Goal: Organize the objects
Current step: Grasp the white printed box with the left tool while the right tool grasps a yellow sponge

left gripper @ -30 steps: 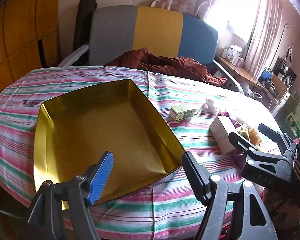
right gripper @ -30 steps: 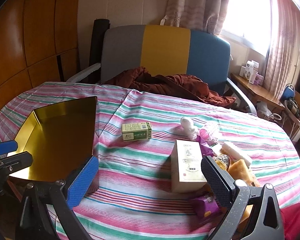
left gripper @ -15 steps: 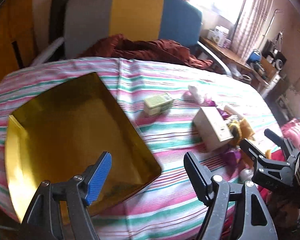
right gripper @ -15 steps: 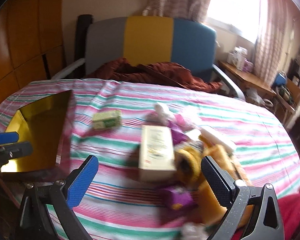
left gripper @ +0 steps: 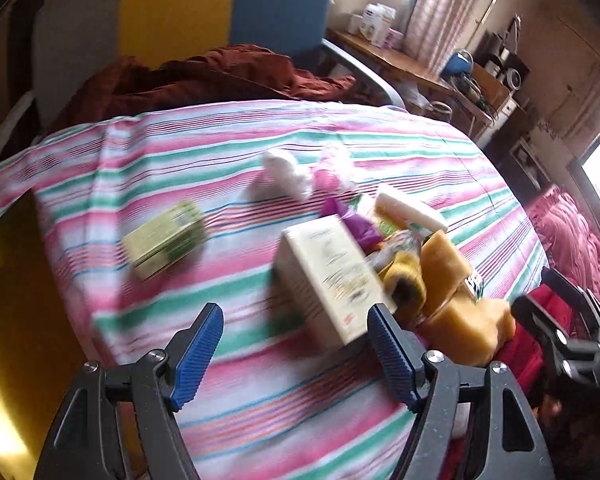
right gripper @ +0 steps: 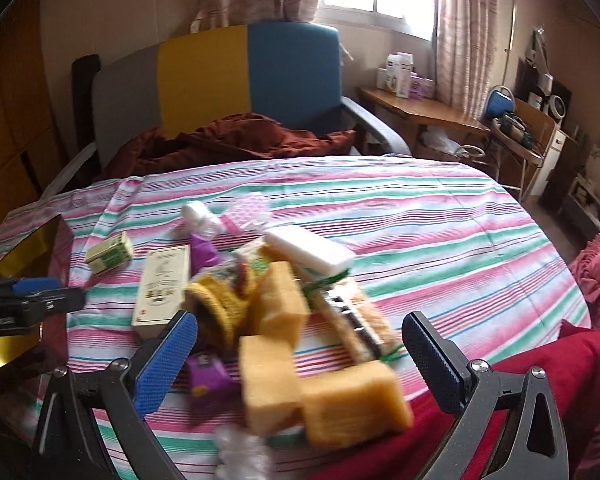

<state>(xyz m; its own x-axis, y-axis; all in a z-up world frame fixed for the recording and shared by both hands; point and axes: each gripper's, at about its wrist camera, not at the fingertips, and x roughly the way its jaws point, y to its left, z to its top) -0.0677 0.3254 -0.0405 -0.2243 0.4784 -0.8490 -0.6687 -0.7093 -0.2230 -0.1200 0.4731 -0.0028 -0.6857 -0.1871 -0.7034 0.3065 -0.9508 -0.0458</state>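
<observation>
Clutter pile near table's near edge: three yellow-orange sponge blocks point(right gripper: 278, 300), one cream rectangular carton point(right gripper: 162, 286) lying flat, one long white bar-shaped packet point(right gripper: 308, 250), one yellow knitted item point(right gripper: 220, 304), one purple wrapper point(right gripper: 208, 374). Apart, to left: one small green-and-cream box point(right gripper: 110, 252). One gold shiny tray point(right gripper: 28, 248) at left edge. All on pink-green-white striped tablecloth point(right gripper: 420, 232).

Left gripper point(left gripper: 296, 348): jaws wide, nothing between, just beside carton. Right gripper point(right gripper: 300, 356): jaws wide, empty, over sponges.
</observation>
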